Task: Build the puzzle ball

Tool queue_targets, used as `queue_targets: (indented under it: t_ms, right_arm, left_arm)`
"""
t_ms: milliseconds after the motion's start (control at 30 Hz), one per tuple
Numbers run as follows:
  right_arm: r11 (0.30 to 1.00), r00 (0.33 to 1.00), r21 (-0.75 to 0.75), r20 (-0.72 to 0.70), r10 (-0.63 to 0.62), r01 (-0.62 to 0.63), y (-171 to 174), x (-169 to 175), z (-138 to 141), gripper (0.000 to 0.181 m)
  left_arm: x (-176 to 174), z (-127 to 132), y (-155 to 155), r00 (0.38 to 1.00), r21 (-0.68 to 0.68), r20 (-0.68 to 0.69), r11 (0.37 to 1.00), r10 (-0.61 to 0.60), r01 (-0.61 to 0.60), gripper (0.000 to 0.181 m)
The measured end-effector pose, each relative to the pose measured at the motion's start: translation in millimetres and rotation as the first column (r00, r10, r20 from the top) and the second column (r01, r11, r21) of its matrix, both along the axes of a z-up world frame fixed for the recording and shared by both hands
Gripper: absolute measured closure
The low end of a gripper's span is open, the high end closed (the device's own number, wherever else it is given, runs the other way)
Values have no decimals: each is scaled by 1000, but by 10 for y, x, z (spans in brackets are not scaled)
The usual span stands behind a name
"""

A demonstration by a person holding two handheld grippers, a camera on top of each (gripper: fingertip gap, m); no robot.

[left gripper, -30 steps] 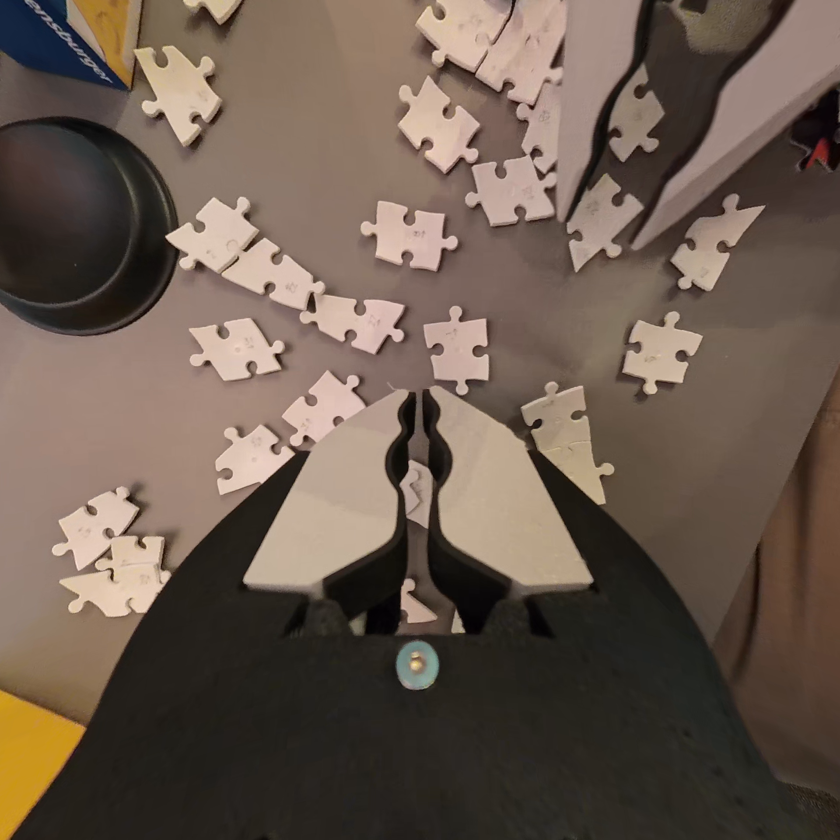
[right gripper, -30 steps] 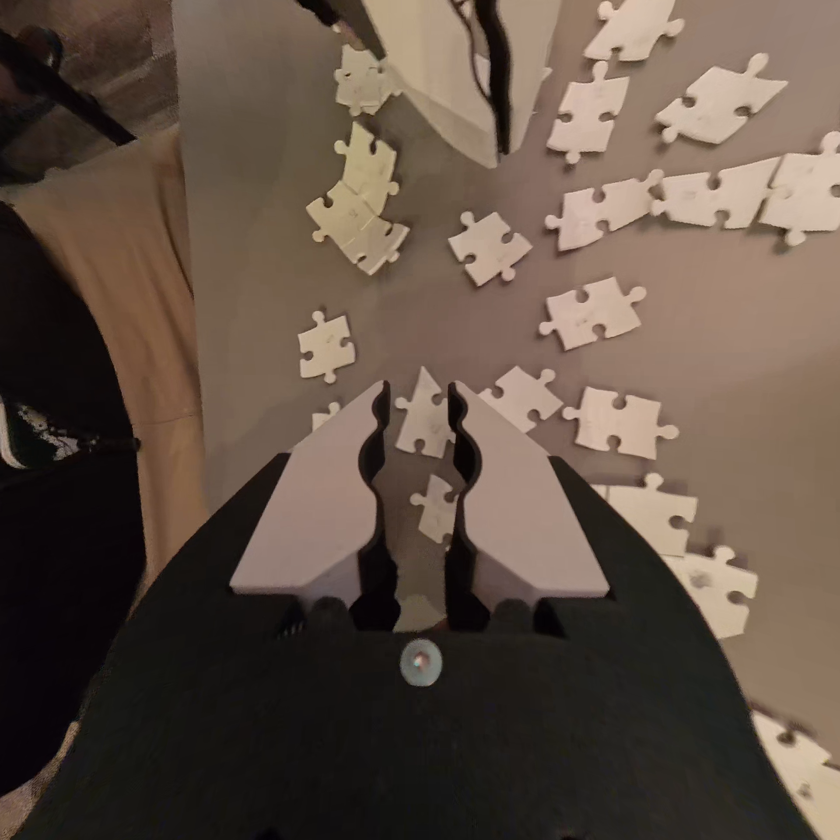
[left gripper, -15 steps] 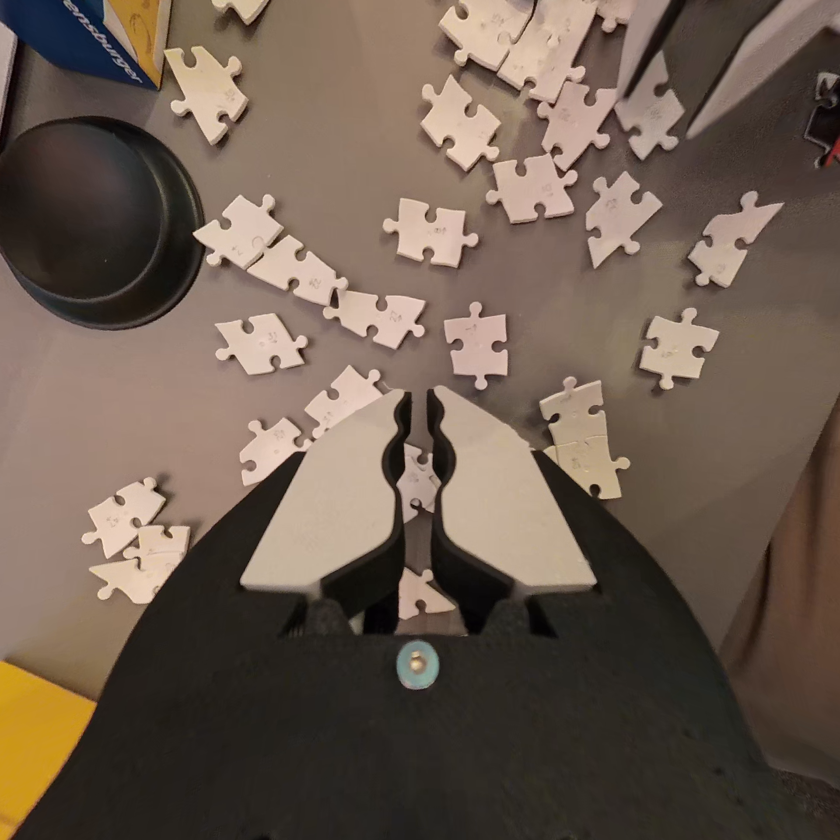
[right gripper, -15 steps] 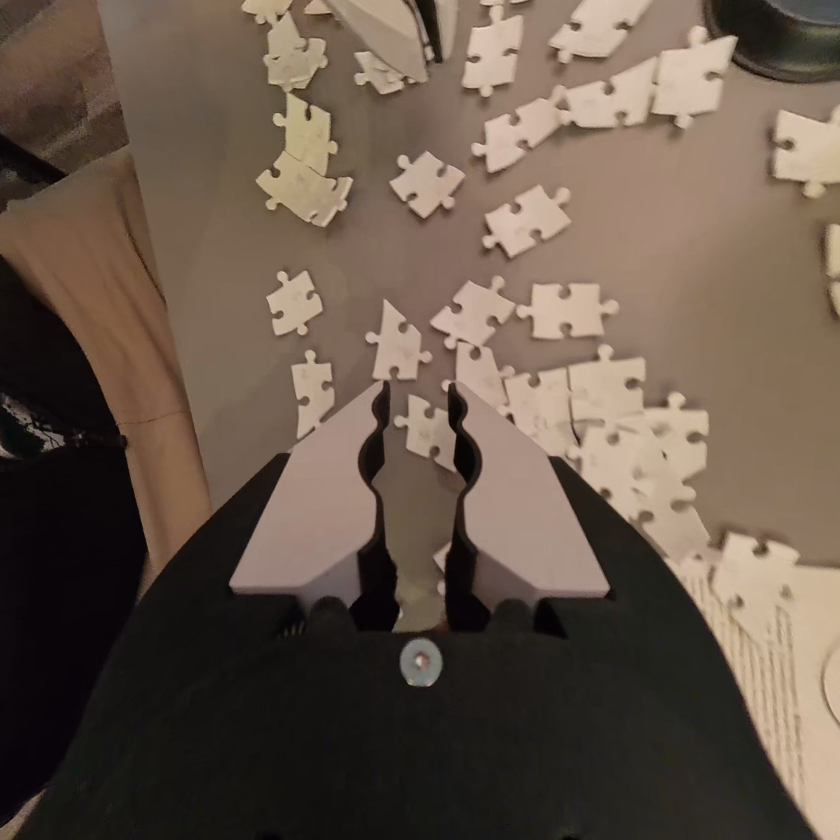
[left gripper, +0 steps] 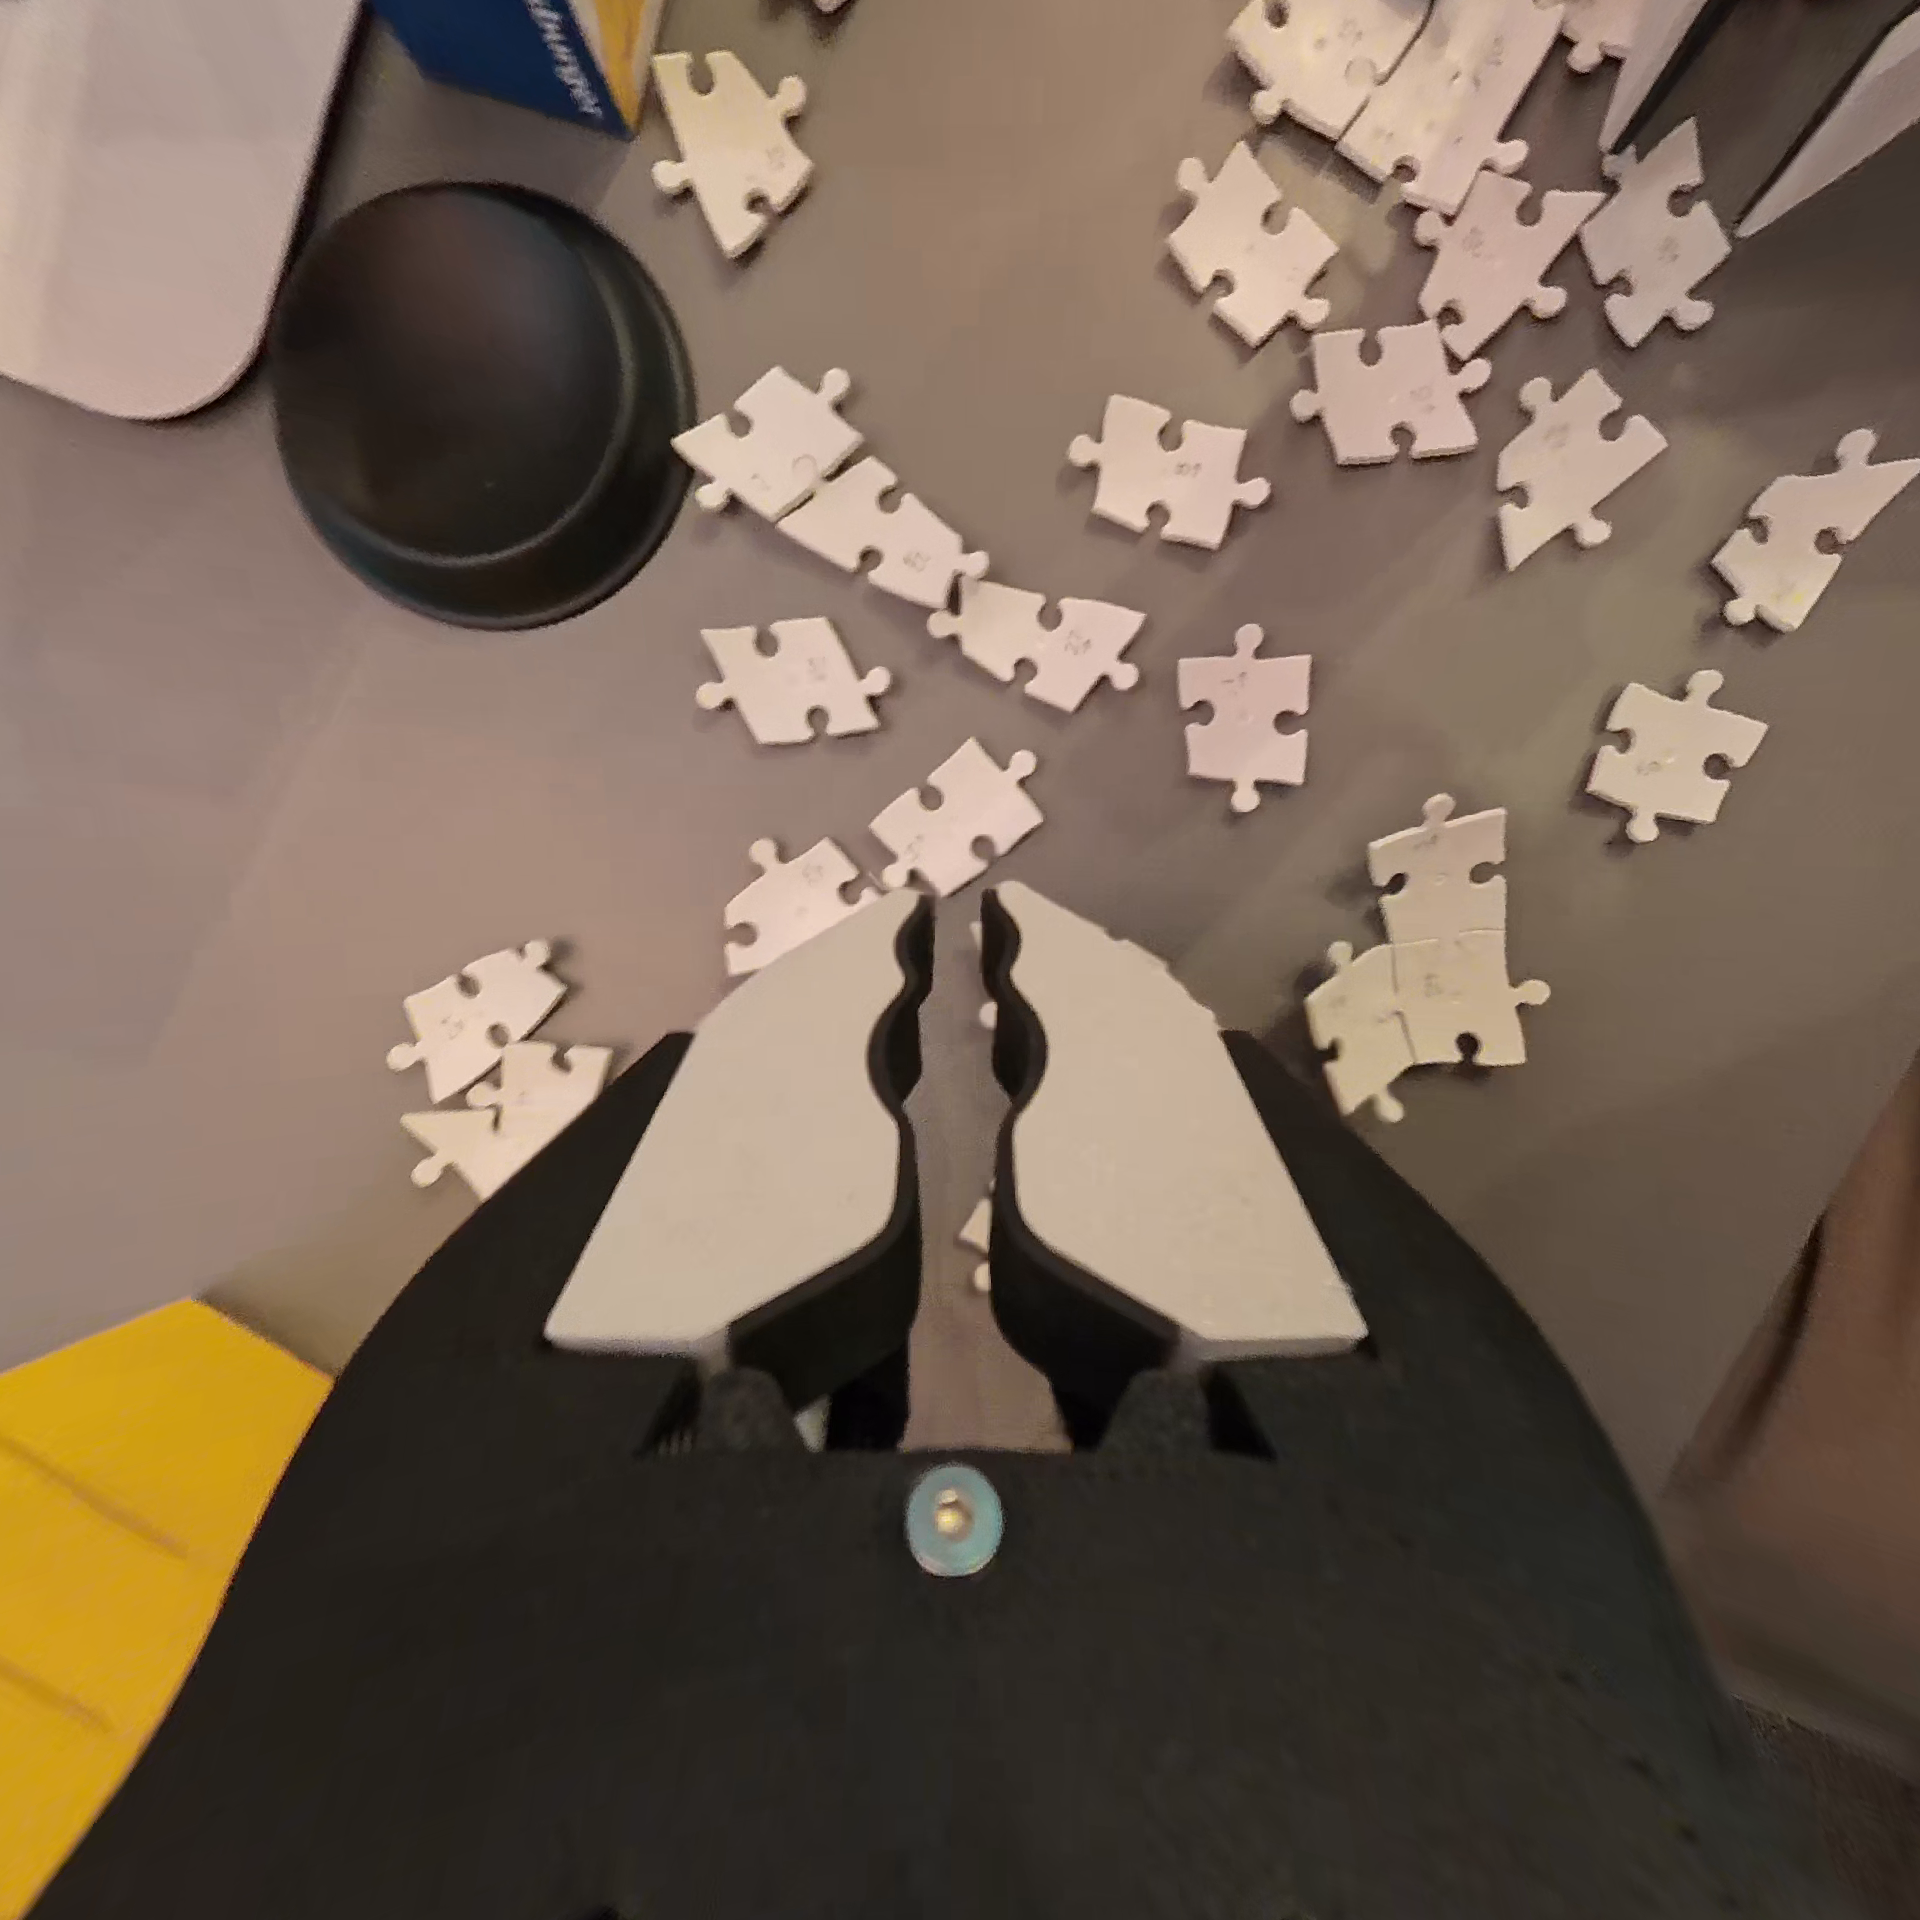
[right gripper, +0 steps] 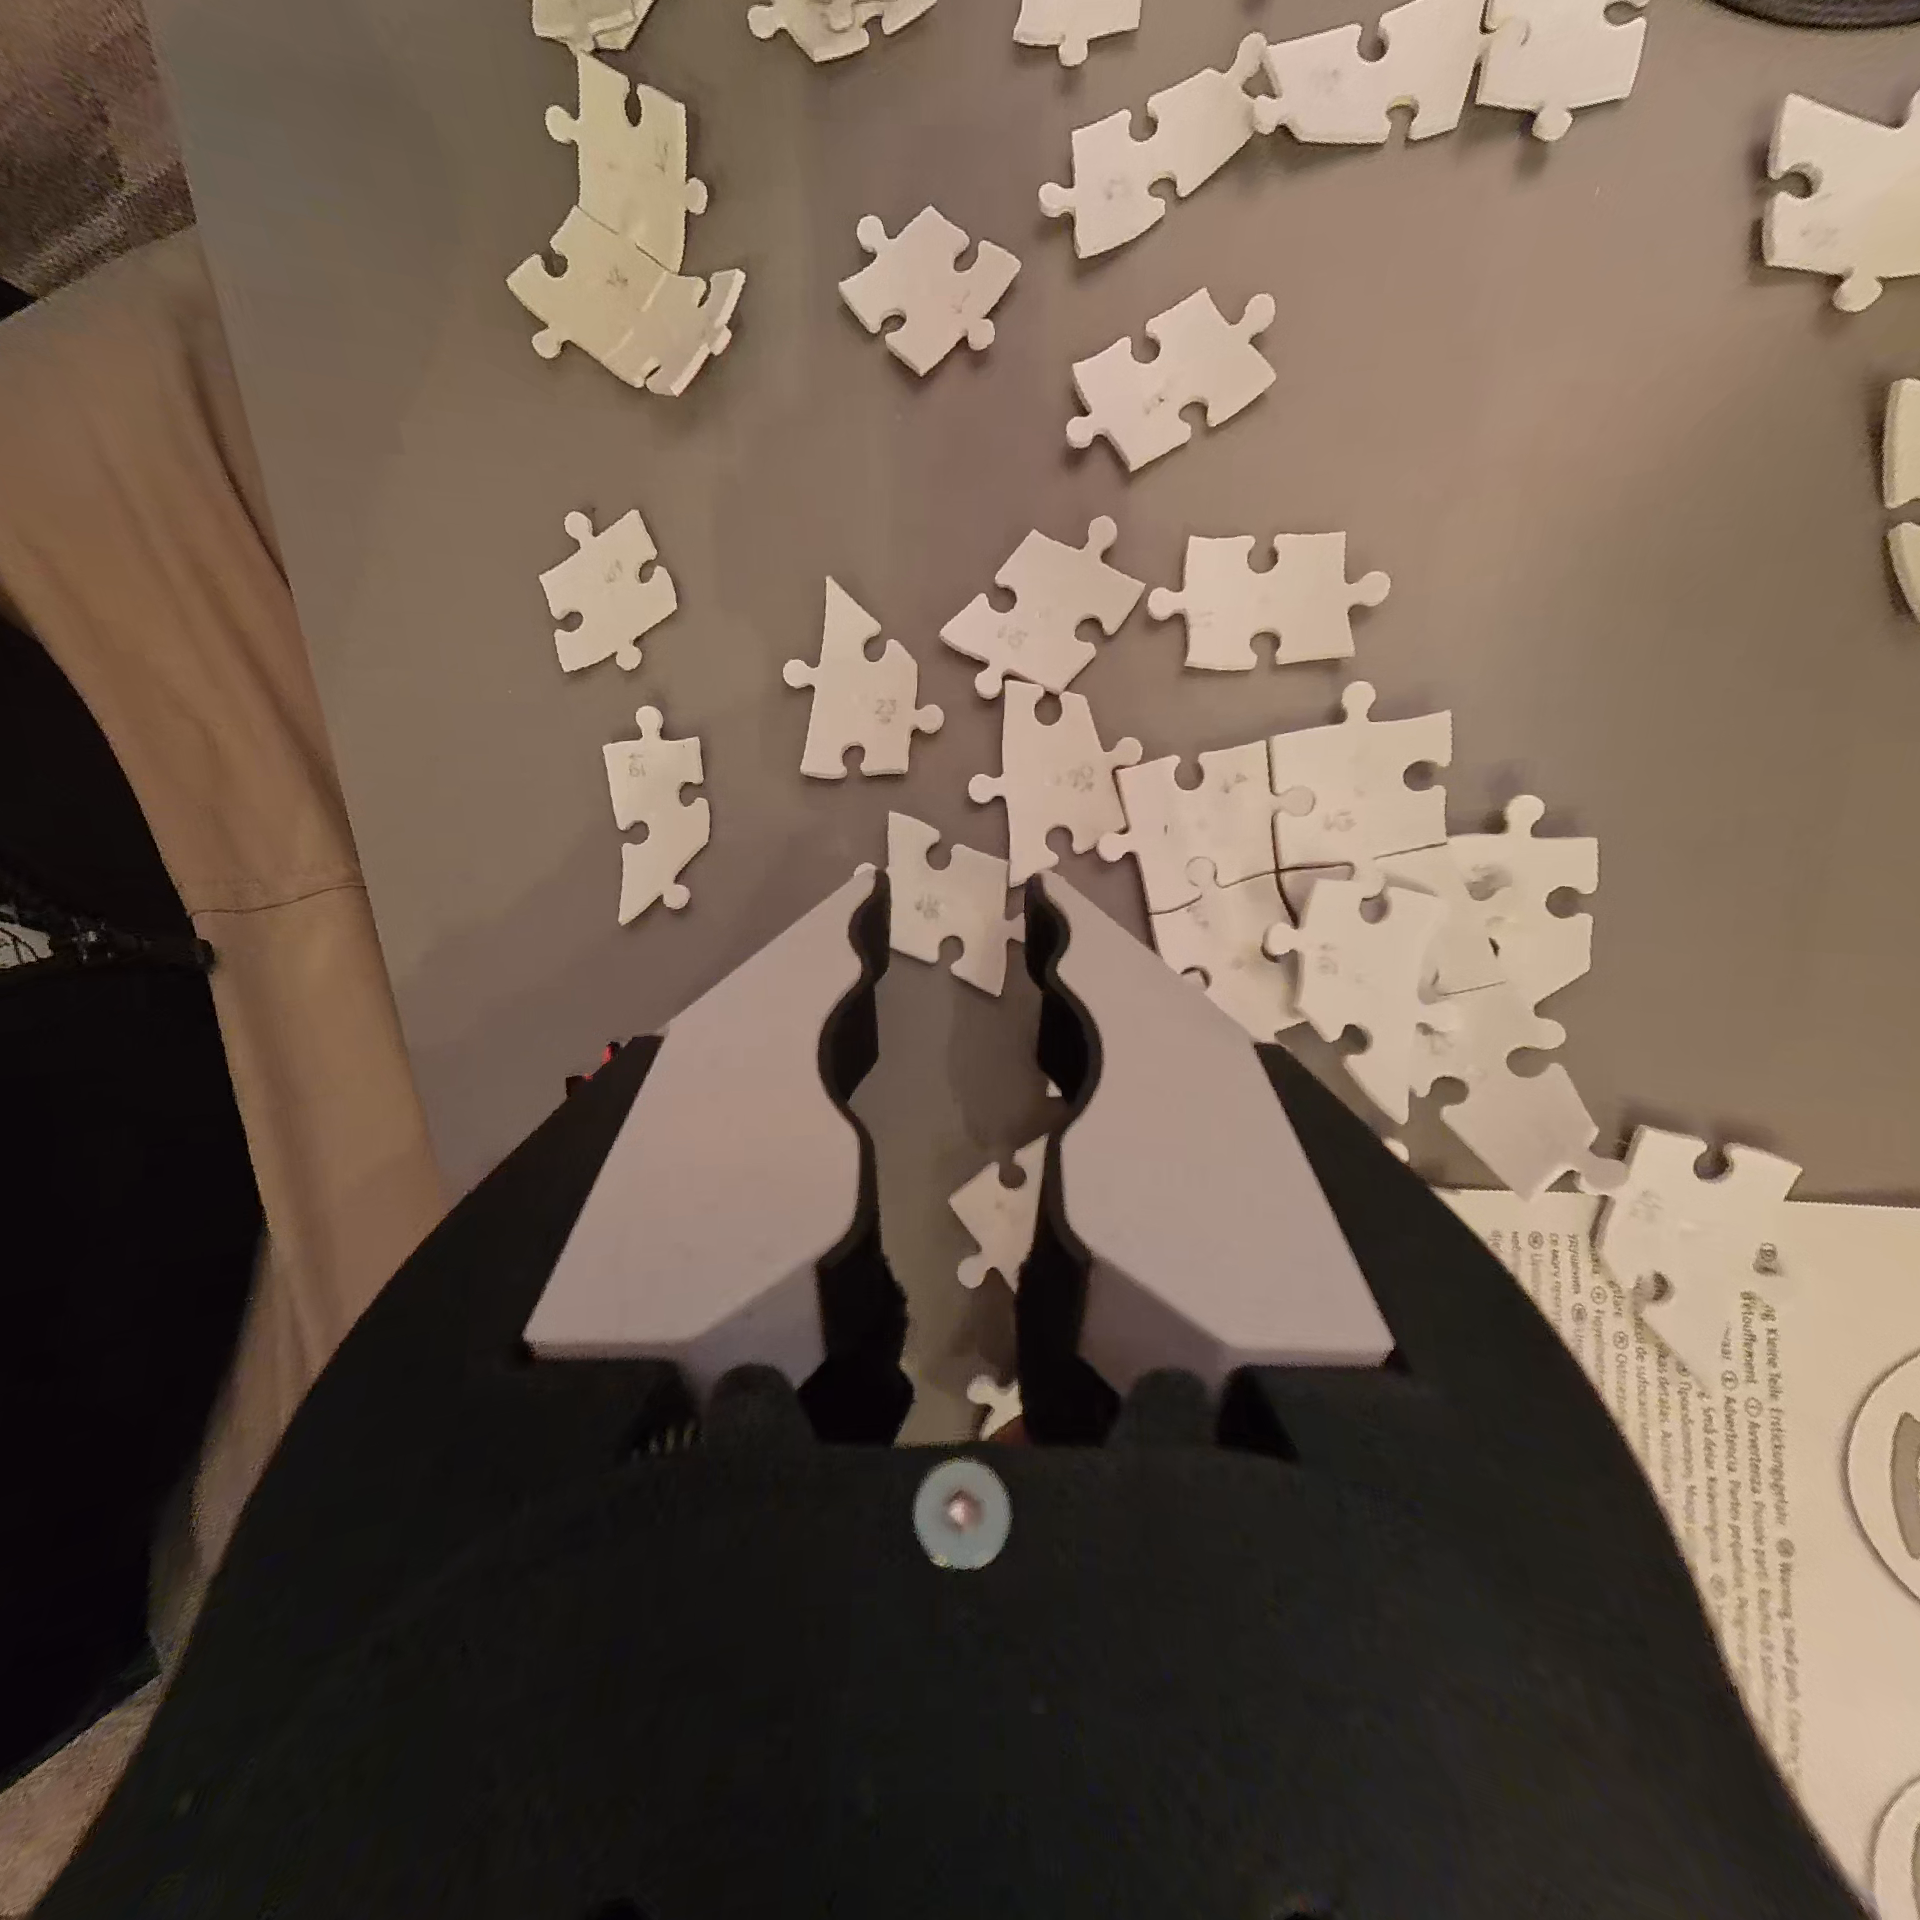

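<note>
Left hand-held gripper (left gripper: 957,914) nearly closed, empty; right hand-held gripper (right gripper: 954,894) spread above puzzle pieces (right gripper: 1257,613)

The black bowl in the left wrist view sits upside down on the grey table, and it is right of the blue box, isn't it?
Nearly: the black bowl is overturned on the grey table, but it lies below the blue box in the left wrist view, not right of it.

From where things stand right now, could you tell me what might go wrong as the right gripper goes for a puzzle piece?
1. The piece ahead of the right gripper fingertips lies flat on the table, so the fingers may slide over it.
2. The overlapping pile sits close beside it and could get scattered.
3. Pieces near the table edge might be knocked off.
</note>
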State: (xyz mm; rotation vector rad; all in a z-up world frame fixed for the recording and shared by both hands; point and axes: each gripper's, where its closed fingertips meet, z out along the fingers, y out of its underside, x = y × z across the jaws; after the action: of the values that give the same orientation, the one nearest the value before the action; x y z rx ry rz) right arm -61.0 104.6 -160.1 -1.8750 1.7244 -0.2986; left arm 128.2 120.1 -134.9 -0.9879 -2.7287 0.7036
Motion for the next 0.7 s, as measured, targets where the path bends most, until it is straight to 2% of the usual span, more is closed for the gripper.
queue_targets:
  t_ms: [33,233,700]
  right_arm:
    - [1000,1000,-5,12,3,-3,-3,16,9,158]
    - [1000,999,10,45,-9,9,-27,72,20,158]
    - [999,994,20,107,-39,37,-110,118,63,158]
  left_arm:
    - [48,26,-2,1000,-5,-1,1000,12,-12,173]
    - [207,106,22,999,-14,-10,999,43,-43,172]
    - [190,24,95,1000,41,-8,999,10,-10,167]
